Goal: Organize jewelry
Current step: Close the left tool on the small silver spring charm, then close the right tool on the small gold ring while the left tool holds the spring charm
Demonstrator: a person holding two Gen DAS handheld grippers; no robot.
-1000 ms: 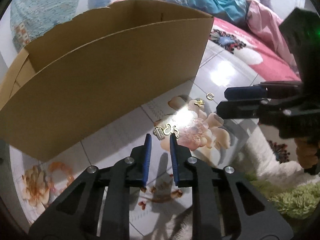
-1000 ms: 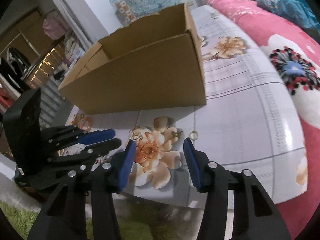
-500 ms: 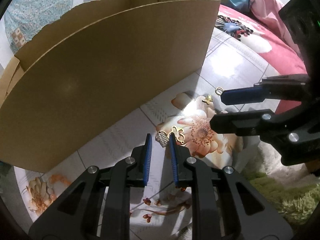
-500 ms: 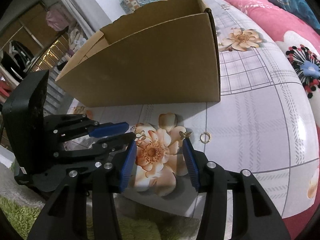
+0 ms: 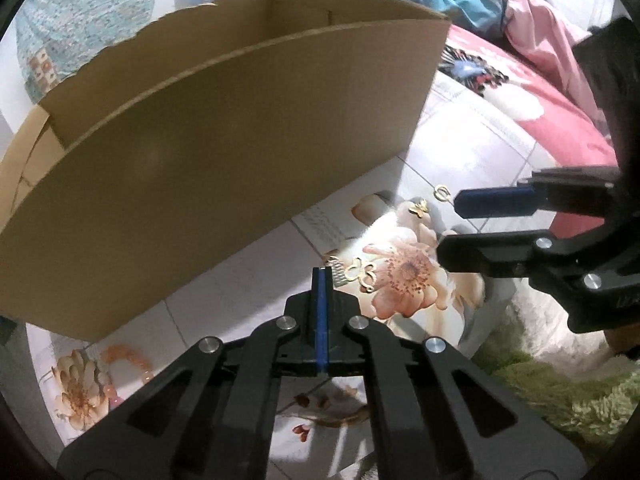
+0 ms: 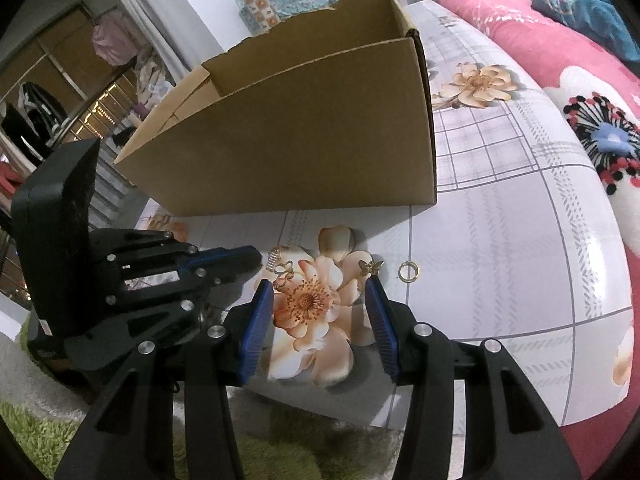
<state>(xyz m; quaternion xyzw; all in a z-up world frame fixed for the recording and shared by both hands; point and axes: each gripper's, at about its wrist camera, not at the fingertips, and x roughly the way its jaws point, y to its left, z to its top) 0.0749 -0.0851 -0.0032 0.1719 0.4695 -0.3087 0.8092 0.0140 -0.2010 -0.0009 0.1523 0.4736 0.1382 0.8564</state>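
Small jewelry lies on a floral tablecloth [image 6: 500,240] in front of an open cardboard box [image 6: 304,140]: a silver ridged piece [image 5: 337,271], a gold curly piece [image 5: 362,274], a gold butterfly [image 5: 419,208] and a gold ring [image 5: 441,192]. My left gripper [image 5: 321,276] is shut, its pads pressed together, with the silver piece [image 6: 273,259] right at its tip; whether an edge is pinched I cannot tell. My right gripper [image 6: 320,292] is open over the printed flower, nothing between its fingers. The butterfly [image 6: 370,267] sits just past its right fingertip, the ring [image 6: 409,271] further right.
The box [image 5: 224,160] wall rises close behind the jewelry. An orange bead bracelet [image 5: 128,360] lies at the table's left end. A green shaggy rug [image 5: 560,392] is below the table edge. Pink bedding [image 6: 560,40] lies to the right.
The left gripper's jaws have gone from a narrow gap to fully shut beside the silver piece. The right gripper has kept its place and opening.
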